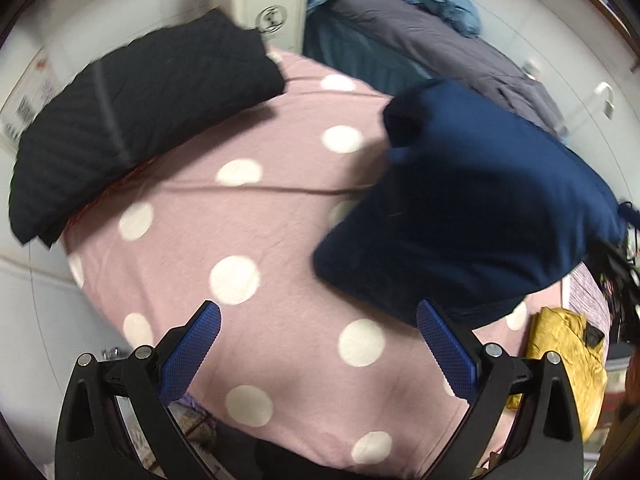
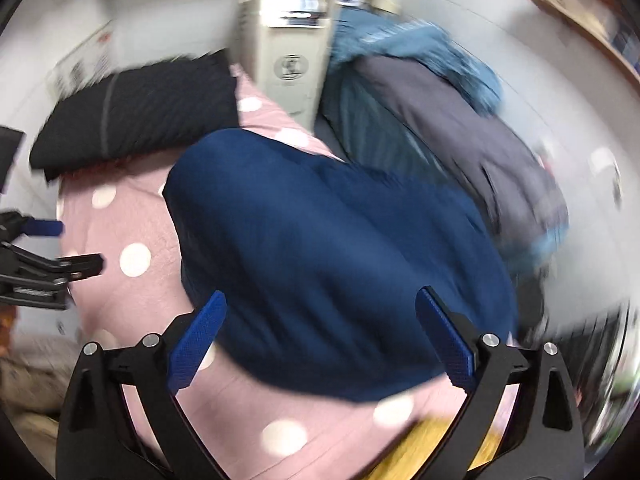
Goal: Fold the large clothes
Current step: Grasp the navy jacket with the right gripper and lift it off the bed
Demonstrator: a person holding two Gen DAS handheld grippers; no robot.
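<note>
A pink sheet with white polka dots (image 1: pixel 248 216) is seen spread over the bed. A folded navy-blue fabric garment (image 2: pixel 332 248) is laid on it, toward its right side in the left wrist view. The left tool (image 1: pixel 318 316) is held wide apart above bare sheet, nothing between its blue textured pads (image 1: pixel 192 354). The right tool (image 2: pixel 320 300) is likewise spread wide above the navy garment, no cloth gripped. A folded black ribbed garment (image 1: pixel 132 116) is placed at the far left corner. A grey and teal bedding heap (image 1: pixel 420 36) is noted behind; a crumpled mustard-yellow cloth (image 1: pixel 568 352) lies at the near right edge.
</note>
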